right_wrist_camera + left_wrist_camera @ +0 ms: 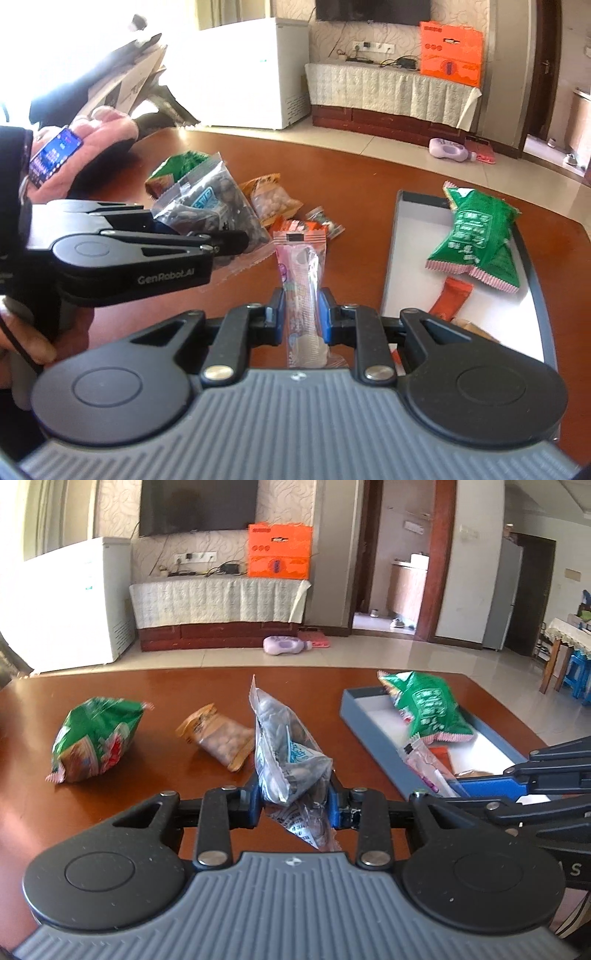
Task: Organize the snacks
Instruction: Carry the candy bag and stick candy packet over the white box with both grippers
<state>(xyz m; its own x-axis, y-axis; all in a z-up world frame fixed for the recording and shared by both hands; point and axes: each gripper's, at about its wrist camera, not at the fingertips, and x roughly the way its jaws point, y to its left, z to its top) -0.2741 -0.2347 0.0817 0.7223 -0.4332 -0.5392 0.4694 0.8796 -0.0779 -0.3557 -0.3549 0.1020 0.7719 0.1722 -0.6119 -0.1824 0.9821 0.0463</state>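
Between the blue pads of your left gripper sits a clear bag of dark snacks, pinched near its lower end, so most of the bag stands up above the fingers and is off the table. Your right gripper is nearly closed on a pink packet, which runs lengthwise along the fingers and sticks out in front.

To the right lies the tray. A green bag is already in it, partly over the far rim, and an orange packet lies nearer to you. Something brownish shows at the near end, but I cannot tell what it is.

On the table are left a second green bag, a tan bag, and some small wrapped pieces near the pink packet. So I judge the work is roughly half done: two items are in your hands, and a few more wait.
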